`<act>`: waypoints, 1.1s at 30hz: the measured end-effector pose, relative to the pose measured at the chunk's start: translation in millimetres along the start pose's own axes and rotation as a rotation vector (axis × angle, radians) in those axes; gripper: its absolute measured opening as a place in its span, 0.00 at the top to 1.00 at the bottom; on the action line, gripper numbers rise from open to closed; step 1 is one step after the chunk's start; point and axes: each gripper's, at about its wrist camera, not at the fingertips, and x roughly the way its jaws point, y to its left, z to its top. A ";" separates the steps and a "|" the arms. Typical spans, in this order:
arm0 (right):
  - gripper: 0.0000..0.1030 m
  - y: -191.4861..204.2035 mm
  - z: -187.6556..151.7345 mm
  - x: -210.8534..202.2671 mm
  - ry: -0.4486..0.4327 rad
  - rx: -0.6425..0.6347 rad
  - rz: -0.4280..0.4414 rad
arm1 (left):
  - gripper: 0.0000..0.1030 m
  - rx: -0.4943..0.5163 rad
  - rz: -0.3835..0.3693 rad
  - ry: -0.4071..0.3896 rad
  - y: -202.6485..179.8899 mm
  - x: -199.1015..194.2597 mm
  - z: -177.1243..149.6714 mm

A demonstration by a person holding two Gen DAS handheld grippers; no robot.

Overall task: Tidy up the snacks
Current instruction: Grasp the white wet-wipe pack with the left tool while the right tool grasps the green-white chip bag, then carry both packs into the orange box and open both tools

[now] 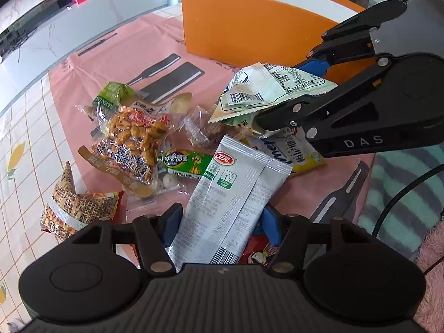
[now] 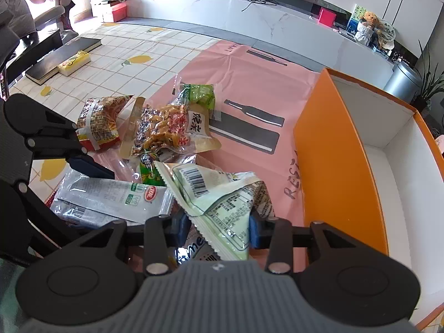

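A pile of snack packets lies on a pink mat (image 1: 116,55) in front of an orange box (image 1: 236,33) (image 2: 333,166) with a white inside. My left gripper (image 1: 222,226) is shut on a grey-white packet (image 1: 230,194) (image 2: 111,197), its blue pads at the packet's two long edges. My right gripper (image 2: 219,230) (image 1: 285,91) is shut on a crumpled pale green packet (image 2: 222,194) (image 1: 266,88) with a barcode, held just above the pile beside the box. An orange bean bag (image 1: 133,138), a green candy (image 1: 186,163) and a green packet (image 1: 111,97) lie behind.
A red-brown patterned bag (image 1: 75,208) sits at the pile's left edge, a white and yellow packet (image 1: 291,149) under the right gripper. A striped teal towel (image 1: 402,194) borders the mat. A black book (image 2: 55,58) and a yellow box (image 2: 75,62) lie far left on the lemon-print tablecloth.
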 end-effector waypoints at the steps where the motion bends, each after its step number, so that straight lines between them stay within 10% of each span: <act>1: 0.64 0.2 0.8 -1.9 0.000 -0.003 -0.006 | 0.34 -0.010 -0.001 -0.003 -0.2 -1.0 0.0; 20: 0.65 -25.1 22.3 -61.8 -0.102 0.070 -0.021 | 0.35 -0.433 0.030 -0.243 19.2 -89.4 14.1; 33: 0.65 -92.5 21.8 -122.5 -0.205 0.113 -0.090 | 0.35 -0.467 0.013 -0.330 -7.9 -104.5 90.2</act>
